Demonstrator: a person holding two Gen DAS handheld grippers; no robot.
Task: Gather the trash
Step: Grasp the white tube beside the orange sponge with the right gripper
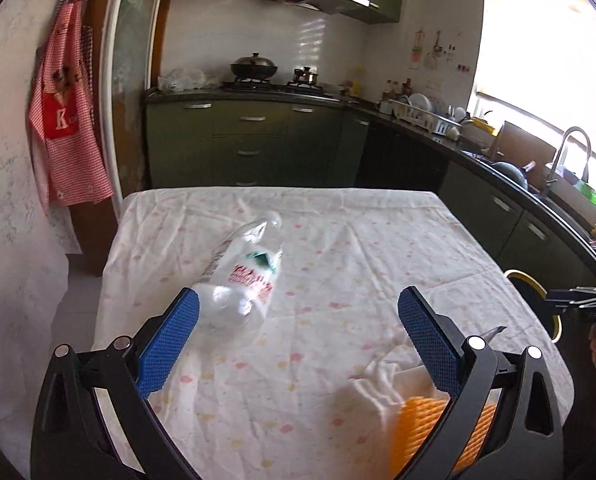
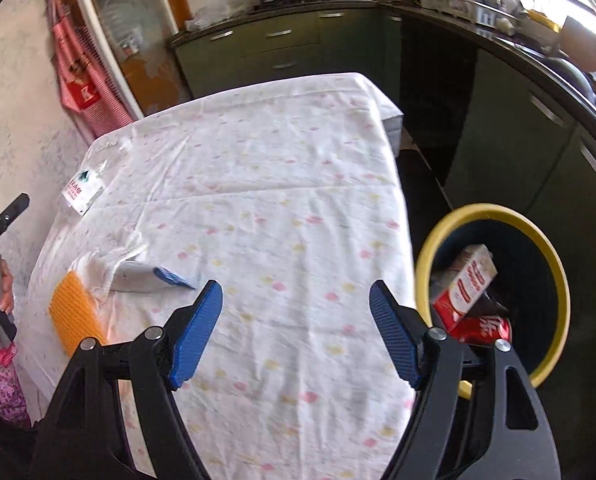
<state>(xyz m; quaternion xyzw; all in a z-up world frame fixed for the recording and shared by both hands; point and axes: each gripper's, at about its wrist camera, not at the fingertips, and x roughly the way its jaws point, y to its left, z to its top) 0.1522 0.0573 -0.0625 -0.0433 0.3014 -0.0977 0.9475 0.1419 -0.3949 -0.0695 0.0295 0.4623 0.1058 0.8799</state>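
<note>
Left gripper [image 1: 298, 336] spread wide, empty; clear bottle [image 1: 244, 276] lies on the tablecloth [image 1: 357, 248] beside its left pad. Right gripper [image 2: 296, 334] also gaping, nothing held. Risk: light bottle rolls off, or pads snag cloth

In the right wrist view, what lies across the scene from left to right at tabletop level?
Clear plastic bottle → orange sponge → white packet with blue end → bare tablecloth → yellow-rimmed bin holding a red-and-white carton.
</note>
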